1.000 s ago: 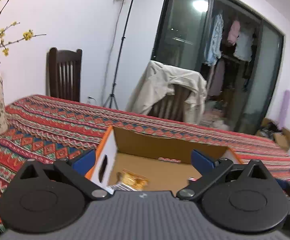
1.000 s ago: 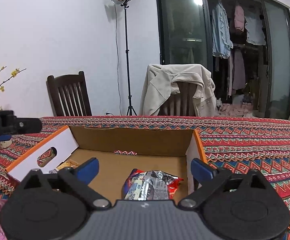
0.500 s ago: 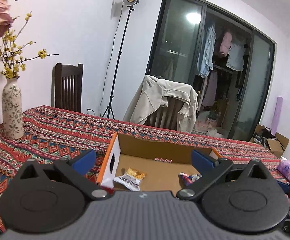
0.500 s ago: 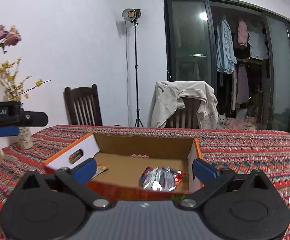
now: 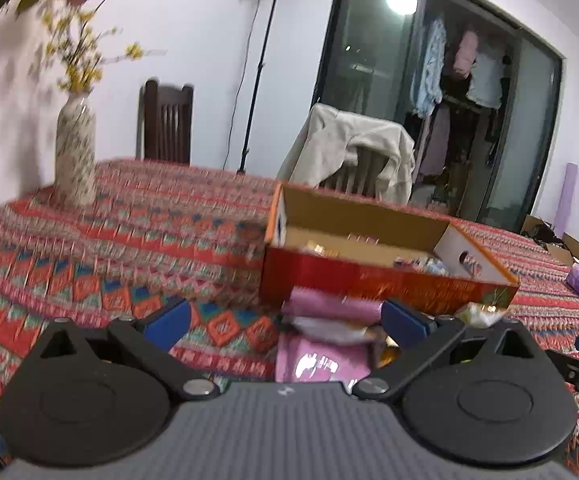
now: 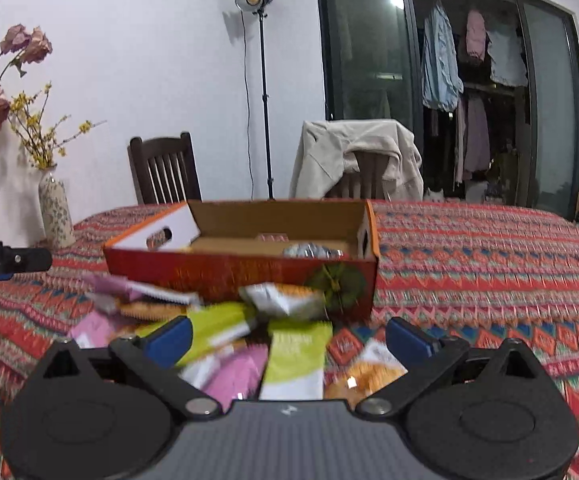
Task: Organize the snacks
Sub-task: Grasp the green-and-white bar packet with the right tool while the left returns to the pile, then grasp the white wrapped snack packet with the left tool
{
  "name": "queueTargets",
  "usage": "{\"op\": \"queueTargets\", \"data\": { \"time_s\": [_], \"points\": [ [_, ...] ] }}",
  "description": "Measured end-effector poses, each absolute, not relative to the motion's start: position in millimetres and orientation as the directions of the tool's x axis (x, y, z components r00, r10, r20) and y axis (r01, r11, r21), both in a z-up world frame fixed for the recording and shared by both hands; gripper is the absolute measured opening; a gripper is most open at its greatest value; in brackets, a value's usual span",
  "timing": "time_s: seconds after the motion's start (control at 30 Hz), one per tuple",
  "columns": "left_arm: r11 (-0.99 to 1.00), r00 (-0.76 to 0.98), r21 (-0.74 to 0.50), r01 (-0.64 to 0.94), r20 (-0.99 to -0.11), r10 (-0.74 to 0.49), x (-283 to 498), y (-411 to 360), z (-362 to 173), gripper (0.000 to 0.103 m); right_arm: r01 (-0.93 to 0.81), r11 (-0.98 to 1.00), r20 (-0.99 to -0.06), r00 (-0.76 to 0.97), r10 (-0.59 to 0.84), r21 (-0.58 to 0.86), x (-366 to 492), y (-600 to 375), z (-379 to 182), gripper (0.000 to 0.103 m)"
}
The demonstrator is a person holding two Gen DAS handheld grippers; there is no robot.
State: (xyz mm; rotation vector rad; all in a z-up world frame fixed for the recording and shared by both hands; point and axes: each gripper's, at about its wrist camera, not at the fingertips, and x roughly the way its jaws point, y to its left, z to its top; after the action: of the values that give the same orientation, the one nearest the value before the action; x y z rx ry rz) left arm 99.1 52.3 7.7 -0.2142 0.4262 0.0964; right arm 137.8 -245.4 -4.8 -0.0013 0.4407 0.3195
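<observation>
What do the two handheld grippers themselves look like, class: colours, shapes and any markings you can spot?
Both look alike. The left gripper and right gripper each have a grey ribbed body with a small pale logo, two round black discs, black linkage bars with silver pivot screws, and blue finger pads. From the right view, the left gripper's side shows white lettering. No hands or sleeves are visible.

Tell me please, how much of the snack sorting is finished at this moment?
Only a start is made. A few packets, one silvery, already lie inside the cardboard box. Nothing is in hand: the right hand-held gripper and the left hand-held gripper are both open and empty. The pile of snack packets before the box is left.
</observation>
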Motion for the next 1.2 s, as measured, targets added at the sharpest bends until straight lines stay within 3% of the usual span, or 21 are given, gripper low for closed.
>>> {"op": "queueTargets", "data": {
  "time_s": [0.53, 0.63, 0.7, 0.77, 0.87, 1.0, 1.2],
  "points": [
    [0.97, 0.882, -0.2, -0.137, -0.47, 0.027, 92.5, 57.6, -5.0, 0.103, -0.279, 0.958, -0.504, 0.82, 0.272, 0.063, 130.4, -244.2, -24.6, 0.1],
    [0.968, 0.878, -0.206, -0.144, -0.477, 0.029, 93.9, 59.0, -6.7, 0.103, -0.27, 0.961, -0.52, 0.814, 0.26, 0.058, 137.6, -244.6, -25.5, 0.084],
    [0.967, 0.875, -0.208, -0.147, -0.484, 0.029, 95.5, 59.2, -8.3, 0.103, -0.274, 0.96, -0.537, 0.802, 0.262, 0.06, 143.1, -244.3, -27.9, 0.063],
    [0.967, 0.872, -0.209, -0.148, -0.488, 0.028, 96.8, 58.9, -9.5, 0.103, -0.281, 0.957, -0.56, 0.783, 0.268, 0.066, 149.3, -243.0, -30.6, 0.054],
    [0.965, 0.873, -0.223, -0.142, -0.488, 0.016, 98.4, 59.6, -10.6, 0.103, -0.285, 0.955, -0.594, 0.756, 0.275, 0.08, 160.6, -240.0, -35.3, 0.052],
    [0.965, 0.869, -0.218, -0.143, -0.495, 0.017, 99.6, 57.6, -11.8, 0.103, -0.287, 0.957, -0.631, 0.736, 0.246, 0.04, 176.9, -229.6, -40.3, 0.04],
    [0.963, 0.866, -0.22, -0.153, -0.5, 0.023, 99.5, 58.9, -12.4, 0.103, -0.3, 0.954, -0.64, 0.735, 0.224, -0.01, 186.1, -218.9, -43.0, 0.04]
  ]
}}
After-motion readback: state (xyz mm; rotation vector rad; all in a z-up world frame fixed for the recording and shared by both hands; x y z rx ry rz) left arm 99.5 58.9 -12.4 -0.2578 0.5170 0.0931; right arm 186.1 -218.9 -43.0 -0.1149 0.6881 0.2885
